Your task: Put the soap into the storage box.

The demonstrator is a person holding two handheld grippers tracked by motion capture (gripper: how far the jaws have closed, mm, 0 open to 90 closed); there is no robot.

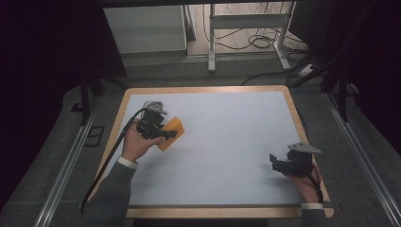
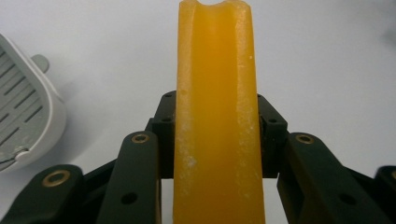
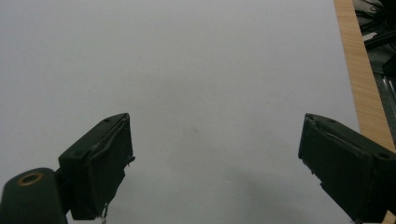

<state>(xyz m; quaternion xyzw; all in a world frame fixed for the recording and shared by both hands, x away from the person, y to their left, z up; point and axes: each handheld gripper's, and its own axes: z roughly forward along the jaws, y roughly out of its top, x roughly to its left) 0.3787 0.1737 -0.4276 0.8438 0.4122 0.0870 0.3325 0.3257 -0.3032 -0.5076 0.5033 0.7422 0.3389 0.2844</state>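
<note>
Your left tool (image 1: 166,133) grips the orange block (image 2: 217,116) above the worktop's (image 1: 227,142) left side; it looks light, waxy, possibly slippery; hold mid-length. Your right tool (image 3: 215,163) rests released near the right edge.

orange slab (image 2: 217,116) cropped below, grey object (image 2: 23,121) perhaps slotted
</note>
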